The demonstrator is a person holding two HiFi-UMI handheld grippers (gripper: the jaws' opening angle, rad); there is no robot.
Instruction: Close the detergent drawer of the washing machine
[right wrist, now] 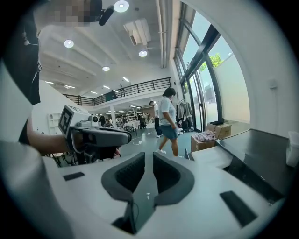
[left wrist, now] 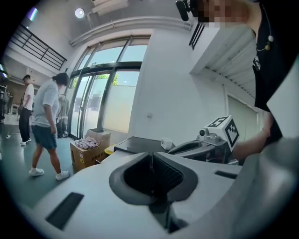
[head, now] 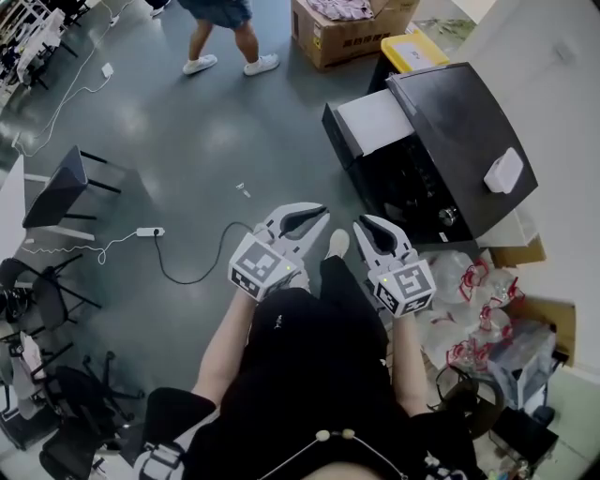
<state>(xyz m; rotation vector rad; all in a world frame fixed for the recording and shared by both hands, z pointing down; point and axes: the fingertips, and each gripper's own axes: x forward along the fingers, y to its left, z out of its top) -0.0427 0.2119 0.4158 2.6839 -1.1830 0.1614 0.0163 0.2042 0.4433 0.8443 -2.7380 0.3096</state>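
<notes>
The washing machine (head: 459, 131) has a black top and stands at the upper right of the head view, with a small white object (head: 504, 171) on it. A white drawer-like slab (head: 375, 120) juts out of its upper front corner; the right gripper view shows this slab (right wrist: 212, 156) beside the black top. Both grippers hang above my lap, short of the machine and touching nothing. On my left gripper (head: 317, 216) (left wrist: 150, 156) the jaws meet, empty. A narrow gap with nothing in it parts the jaws of my right gripper (head: 361, 225) (right wrist: 145, 156).
A person (head: 225, 37) walks on the grey floor at the top, near a cardboard box of clothes (head: 347, 28) and a yellow bin (head: 412, 47). A power strip with cable (head: 150, 232) and chairs (head: 61, 187) lie to the left. Plastic bags (head: 469, 300) pile up at the right.
</notes>
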